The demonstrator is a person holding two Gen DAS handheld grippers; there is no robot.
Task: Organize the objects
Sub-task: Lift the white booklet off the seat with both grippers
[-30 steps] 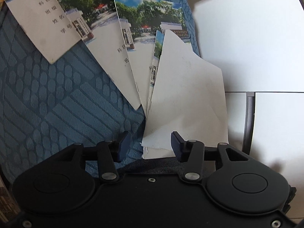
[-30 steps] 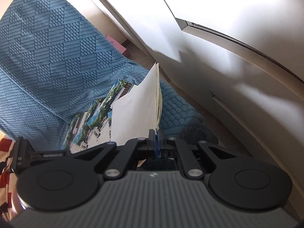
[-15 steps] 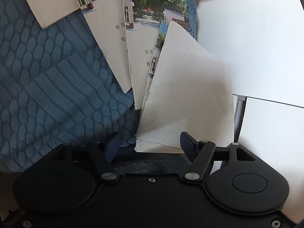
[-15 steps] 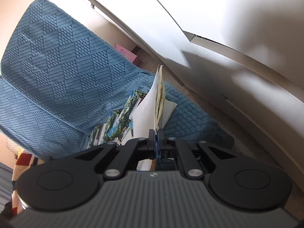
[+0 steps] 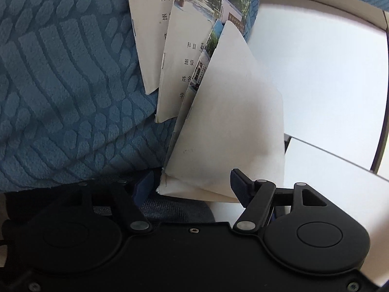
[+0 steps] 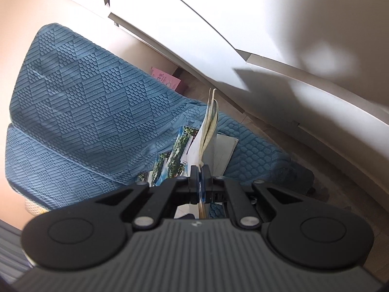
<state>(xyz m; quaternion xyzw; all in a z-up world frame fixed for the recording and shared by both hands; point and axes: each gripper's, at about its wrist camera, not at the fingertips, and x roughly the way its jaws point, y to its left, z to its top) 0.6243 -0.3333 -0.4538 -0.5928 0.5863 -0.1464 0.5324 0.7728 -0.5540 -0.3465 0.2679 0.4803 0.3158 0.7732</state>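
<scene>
From my left wrist view, the notebooks (image 5: 184, 56) fanned over the blue cover (image 5: 60, 85) are cut off by the top edge, so their upper parts and most of the printed characters are lost. The blank sheet (image 5: 233, 126) in front hides the nearest notebook almost wholly, and its lower corner slips behind my left gripper (image 5: 192, 182). In my right wrist view, the booklet (image 6: 209, 131) stands edge-on, so its cover cannot be read. The pink item (image 6: 165, 79) beyond the cover is too small to identify, and the grey paper (image 6: 226, 150) is partly hidden behind the booklet.
</scene>
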